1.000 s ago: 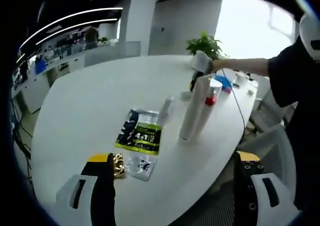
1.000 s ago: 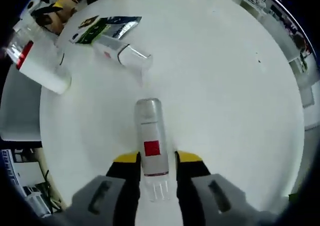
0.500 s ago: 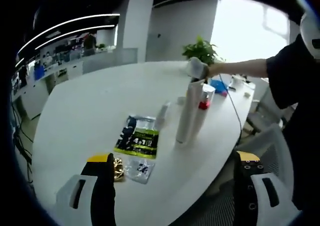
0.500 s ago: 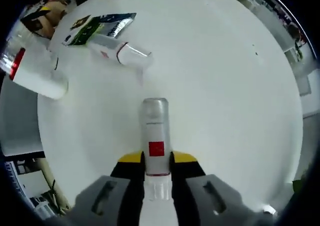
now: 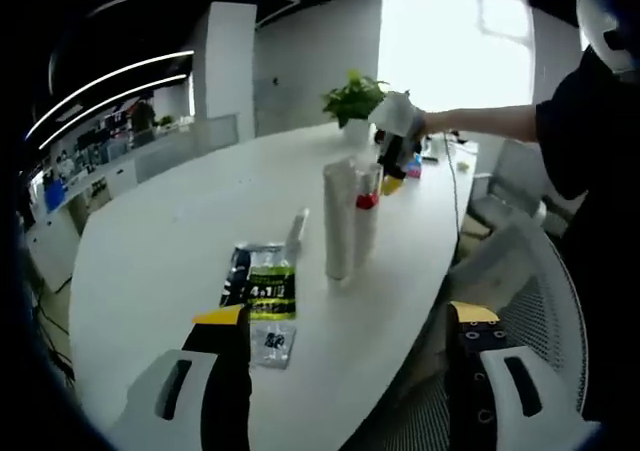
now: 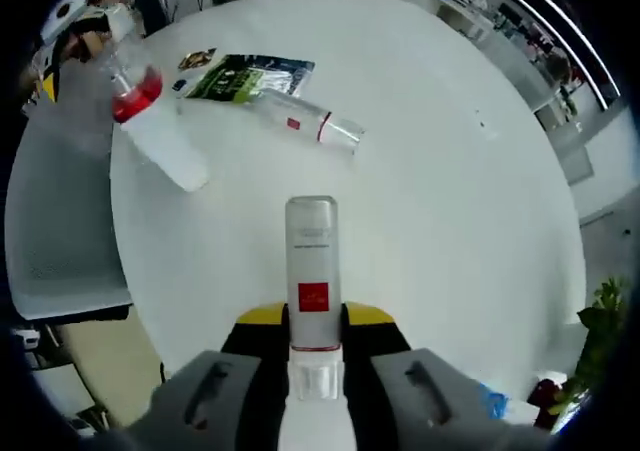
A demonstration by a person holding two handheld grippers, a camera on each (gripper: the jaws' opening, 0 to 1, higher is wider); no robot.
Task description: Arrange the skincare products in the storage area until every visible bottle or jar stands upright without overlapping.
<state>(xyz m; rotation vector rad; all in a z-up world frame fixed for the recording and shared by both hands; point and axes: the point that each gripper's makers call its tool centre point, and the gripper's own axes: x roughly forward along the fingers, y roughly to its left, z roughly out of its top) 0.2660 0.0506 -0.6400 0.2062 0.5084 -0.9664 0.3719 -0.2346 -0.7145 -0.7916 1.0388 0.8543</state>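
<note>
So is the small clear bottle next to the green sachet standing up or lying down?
Lying down. The small clear bottle rests on its side on the white table, beside the green sachet.

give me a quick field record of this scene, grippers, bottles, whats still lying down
surface: white table
right gripper: shut on a bottle with red square label, held above the table
left gripper: open, holding nothing, near the table edge
upright items: tall white bottle with a red-banded bottle just behind it
lying down: small clear bottle on its side beside the green packet
other flat items: small clear sachet by the left gripper
task state: not finished, one bottle in hand and one on its side
</note>
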